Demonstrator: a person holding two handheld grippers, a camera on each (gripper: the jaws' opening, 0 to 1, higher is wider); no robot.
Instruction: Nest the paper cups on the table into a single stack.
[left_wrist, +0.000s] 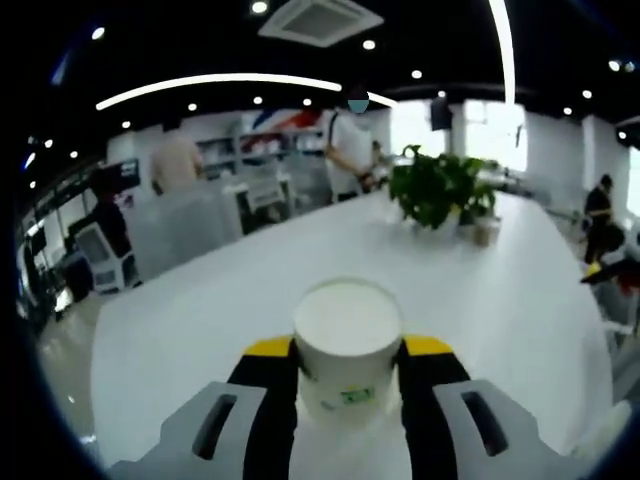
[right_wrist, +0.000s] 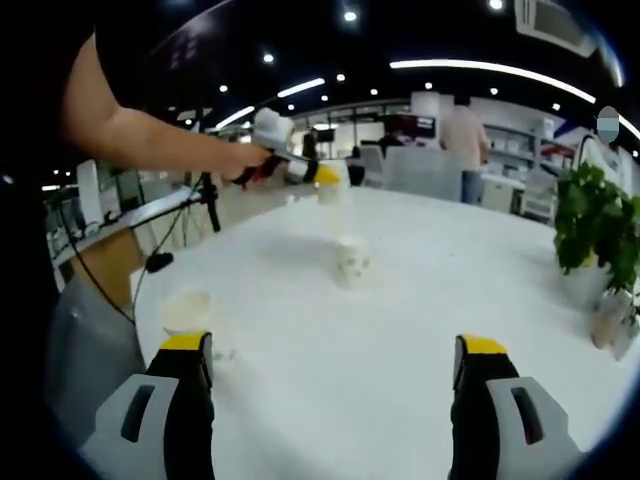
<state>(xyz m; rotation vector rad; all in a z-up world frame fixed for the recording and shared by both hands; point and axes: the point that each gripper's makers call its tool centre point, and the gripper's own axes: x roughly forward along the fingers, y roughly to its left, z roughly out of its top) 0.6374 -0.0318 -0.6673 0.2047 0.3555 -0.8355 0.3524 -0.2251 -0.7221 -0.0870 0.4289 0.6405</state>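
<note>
- Left gripper view: the white bench (left_wrist: 520, 300) runs ahead of the left hand-held gripper (left_wrist: 348, 365), with a potted plant (left_wrist: 440, 190) far ahead and to the right on it.
- The left hand-held gripper is closed on a white paper cup (left_wrist: 347, 345); its two yellow-tipped jaws press the cup's side wall from left and right, about halfway down. The cup stands upright between them with its open rim nearest the top of the view.
- In the right gripper view the same gripper (right_wrist: 318, 175) appears ahead and to the left, held out over the bench (right_wrist: 420, 300) by the person's arm (right_wrist: 150, 135), with its cup above the bench surface.
- The right hand-held gripper (right_wrist: 335, 370) is open, jaws wide apart, with nothing between them.
- A second paper cup (right_wrist: 352, 262) stands upright on the bench straight ahead of the right hand-held gripper, well apart from it. A third, a cup lying low near the edge (right_wrist: 187, 310), sits just beyond the tip of the right gripper's left jaw; whether it is upright or tipped is hard to tell.
- Handling, as a judgement: paper cups are very light and thin-walled, so they will crush or go oval under a hard squeeze and slide or topple at a nudge. The rolled rim is the stiffest part, so a light grip on the wall just below it looks safest. An ovalled cup will not nest cleanly.
</note>
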